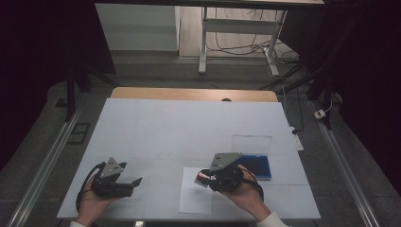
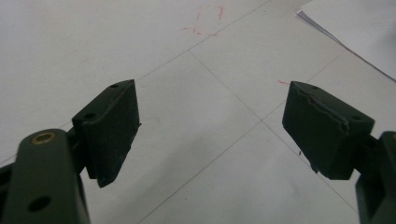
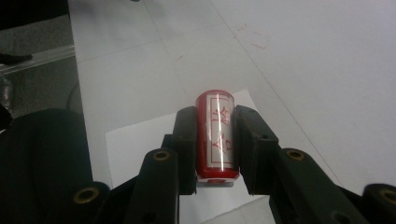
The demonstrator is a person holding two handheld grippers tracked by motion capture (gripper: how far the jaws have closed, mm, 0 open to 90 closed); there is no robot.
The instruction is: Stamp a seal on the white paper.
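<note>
Your right tool (image 3: 215, 140) clamps a red stamp (image 3: 216, 133).
It hangs over white paper (image 1: 194, 198); your left tool (image 2: 210, 130) gapes wide, empty, above the worktop (image 1: 179, 127).

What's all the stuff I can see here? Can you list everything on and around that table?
Table: one, white top, centre.
Sheet of paper: one, white, near edge, below the right tongs.
Stamp: one, red with a label of red characters, clamped between the right tongs' jaws above the paper.
Ink pad case: one, blue base with clear lid raised, right of the paper.
Desk frame: one, white legs, on the floor behind, cables beneath.
Left tongs: one, black, jaws wide apart, holding nothing, near left.
Right tongs: one, black, shut on the stamp.
Hands: two, at the near edge.
</note>
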